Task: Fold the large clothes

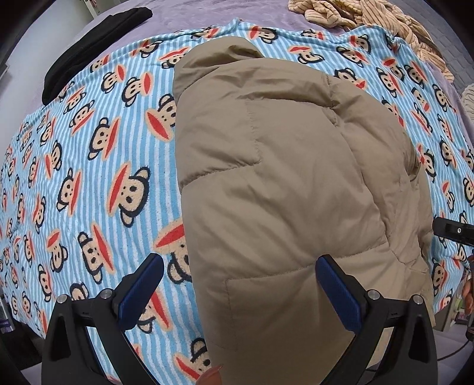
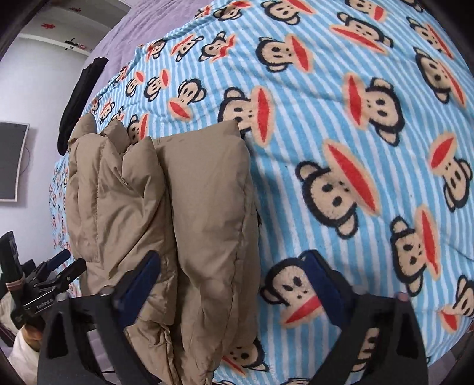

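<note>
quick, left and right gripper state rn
left gripper: open, holding nothing, above the tan puffer jacket
right gripper: open wide, holding nothing, over the jacket's edge

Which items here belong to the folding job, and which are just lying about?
Part of the job:
- tan puffer jacket, folded lengthwise
- left tool, open above the jacket
- right tool, open

Lying about:
- monkey-print blanket beneath the jacket
- black garment
- striped beige clothes
</note>
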`<state>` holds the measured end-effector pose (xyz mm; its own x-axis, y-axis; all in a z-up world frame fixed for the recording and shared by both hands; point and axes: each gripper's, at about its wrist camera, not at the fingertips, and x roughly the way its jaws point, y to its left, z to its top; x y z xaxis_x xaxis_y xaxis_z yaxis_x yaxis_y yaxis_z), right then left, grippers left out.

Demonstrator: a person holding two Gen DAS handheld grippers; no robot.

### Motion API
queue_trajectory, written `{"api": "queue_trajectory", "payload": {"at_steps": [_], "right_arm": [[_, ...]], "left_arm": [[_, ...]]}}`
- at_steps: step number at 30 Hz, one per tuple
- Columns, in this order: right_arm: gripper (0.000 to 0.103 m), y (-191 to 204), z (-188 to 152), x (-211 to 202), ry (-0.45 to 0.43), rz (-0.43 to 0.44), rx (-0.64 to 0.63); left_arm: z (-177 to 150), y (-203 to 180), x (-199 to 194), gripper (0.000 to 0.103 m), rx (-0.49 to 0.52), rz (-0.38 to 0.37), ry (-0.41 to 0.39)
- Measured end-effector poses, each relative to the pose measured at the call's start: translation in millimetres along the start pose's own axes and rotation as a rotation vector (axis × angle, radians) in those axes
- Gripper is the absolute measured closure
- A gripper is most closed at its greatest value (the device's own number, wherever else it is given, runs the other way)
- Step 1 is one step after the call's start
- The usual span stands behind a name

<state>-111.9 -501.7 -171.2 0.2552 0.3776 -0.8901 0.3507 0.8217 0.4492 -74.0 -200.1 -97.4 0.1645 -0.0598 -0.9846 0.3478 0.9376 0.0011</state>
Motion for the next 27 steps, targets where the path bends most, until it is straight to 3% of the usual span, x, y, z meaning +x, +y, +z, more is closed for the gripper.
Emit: {"api": "queue_trajectory", "payload": {"at_steps": [6, 11, 15, 20, 27], "right_arm": [[0.0, -10, -6, 18, 0.071, 0.065, 0.003], [0.0, -11, -2, 32, 0.093, 0.2, 0.028], [0.0, -2, 11, 50, 0.128, 0.217, 0.005], [0.0, 13, 26, 69, 0.168, 0.299, -0.026], [0.0, 18, 47, 110, 0.235, 0.324, -0.004]], "left_arm": [[5, 19, 12, 0.0, -0.069, -0.156, 0.039], [10, 38, 28, 0.0, -0.103, -0.326, 0.08], [14, 56, 50, 0.0, -0.14, -0.454, 0.111], [21, 64, 77, 0.0, -0.149, -0.557, 0.131], [28, 58, 112, 0.0, -0.217, -0.649, 0.183]]}}
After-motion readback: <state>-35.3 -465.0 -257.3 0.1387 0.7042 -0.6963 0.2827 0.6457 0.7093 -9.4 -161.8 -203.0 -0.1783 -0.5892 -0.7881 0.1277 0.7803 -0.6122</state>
